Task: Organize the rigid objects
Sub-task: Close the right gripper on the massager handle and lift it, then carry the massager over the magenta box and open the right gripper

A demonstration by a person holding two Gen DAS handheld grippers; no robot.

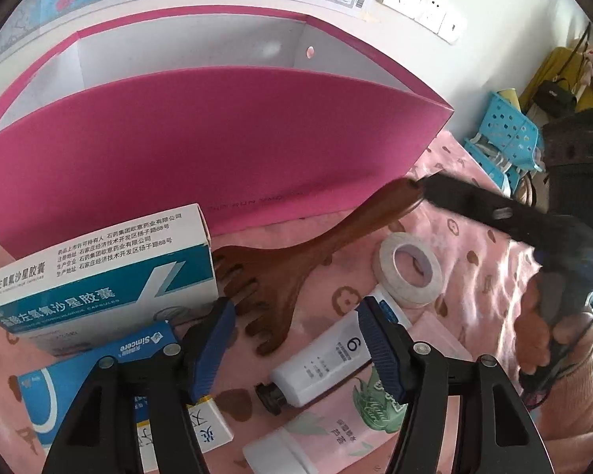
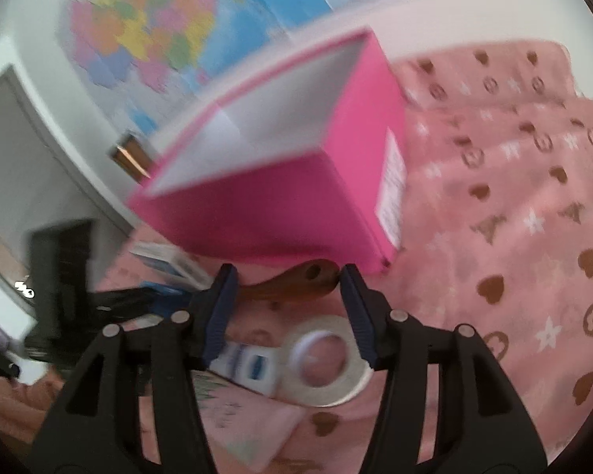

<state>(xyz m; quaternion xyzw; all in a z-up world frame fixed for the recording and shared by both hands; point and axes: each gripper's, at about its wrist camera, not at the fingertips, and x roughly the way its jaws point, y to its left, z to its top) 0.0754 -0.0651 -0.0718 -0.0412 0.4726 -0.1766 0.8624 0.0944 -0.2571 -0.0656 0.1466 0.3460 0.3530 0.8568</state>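
A brown wooden comb (image 1: 296, 264) lies on the pink cloth in front of an open pink box (image 1: 201, 150). My right gripper (image 2: 288, 292) is open, its fingers either side of the comb's handle (image 2: 296, 282), close to it. It shows in the left wrist view (image 1: 431, 187) at the handle end. My left gripper (image 1: 296, 328) is open and empty above the comb's teeth and a white tube (image 1: 336, 355). A tape roll (image 1: 409, 270) lies right of the comb, also in the right wrist view (image 2: 328, 359). The box (image 2: 280, 181) stands just behind.
A white and teal medicine box (image 1: 99, 272) and a blue Simcere box (image 1: 79, 379) lie left. A pink aloe tube (image 1: 328, 430) lies in front. Blue baskets (image 1: 506, 134) stand at the far right. A map (image 2: 158, 19) hangs on the wall.
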